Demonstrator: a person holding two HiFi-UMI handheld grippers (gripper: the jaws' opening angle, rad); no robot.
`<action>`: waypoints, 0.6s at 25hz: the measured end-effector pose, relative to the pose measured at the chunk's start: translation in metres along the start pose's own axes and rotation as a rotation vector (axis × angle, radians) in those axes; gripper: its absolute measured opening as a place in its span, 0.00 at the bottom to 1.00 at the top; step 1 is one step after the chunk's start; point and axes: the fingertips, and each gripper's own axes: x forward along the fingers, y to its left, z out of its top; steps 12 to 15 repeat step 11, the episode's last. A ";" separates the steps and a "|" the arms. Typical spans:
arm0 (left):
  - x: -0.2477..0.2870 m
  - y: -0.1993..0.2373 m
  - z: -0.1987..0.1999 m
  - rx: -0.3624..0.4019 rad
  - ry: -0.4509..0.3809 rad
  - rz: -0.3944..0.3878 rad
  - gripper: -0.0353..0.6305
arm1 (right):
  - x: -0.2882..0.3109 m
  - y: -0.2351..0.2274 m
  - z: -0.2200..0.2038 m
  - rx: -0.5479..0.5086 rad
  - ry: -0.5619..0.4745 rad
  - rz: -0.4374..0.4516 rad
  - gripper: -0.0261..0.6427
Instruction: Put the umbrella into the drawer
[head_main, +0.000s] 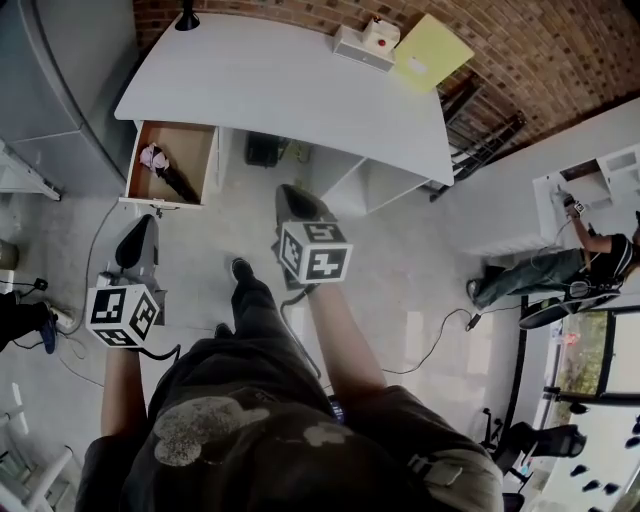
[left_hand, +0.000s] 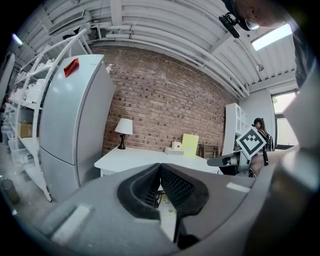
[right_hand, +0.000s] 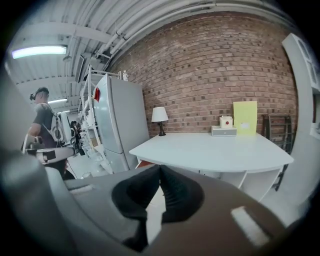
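The umbrella (head_main: 166, 172), black and folded with a pink-and-white end, lies inside the open wooden drawer (head_main: 134, 160) at the left end of the white desk (head_main: 280, 80). My left gripper (head_main: 146, 221) hovers over the floor just in front of the drawer, its jaws shut on nothing. My right gripper (head_main: 285, 191) is further right, in front of the desk's knee space, also shut and empty. In the left gripper view the pads of the left gripper (left_hand: 160, 165) meet at the tip. The right gripper (right_hand: 160, 167) shows its pads closed together too.
A lamp (head_main: 186, 18), a white box with a red button (head_main: 365, 42) and a yellow sheet (head_main: 430, 50) sit on the desk. A grey fridge (head_main: 50, 70) stands to the left. Cables (head_main: 440, 340) trail across the floor. Another person (head_main: 560, 270) works at the far right.
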 end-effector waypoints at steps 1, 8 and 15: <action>-0.004 -0.004 -0.001 0.001 0.003 -0.005 0.07 | -0.007 0.000 -0.003 0.003 0.000 -0.004 0.05; -0.008 -0.018 -0.010 0.016 0.026 -0.037 0.07 | -0.025 -0.004 -0.010 -0.004 -0.019 -0.022 0.05; -0.006 -0.011 -0.020 0.015 0.037 -0.047 0.07 | -0.019 0.001 -0.013 -0.003 -0.032 -0.028 0.05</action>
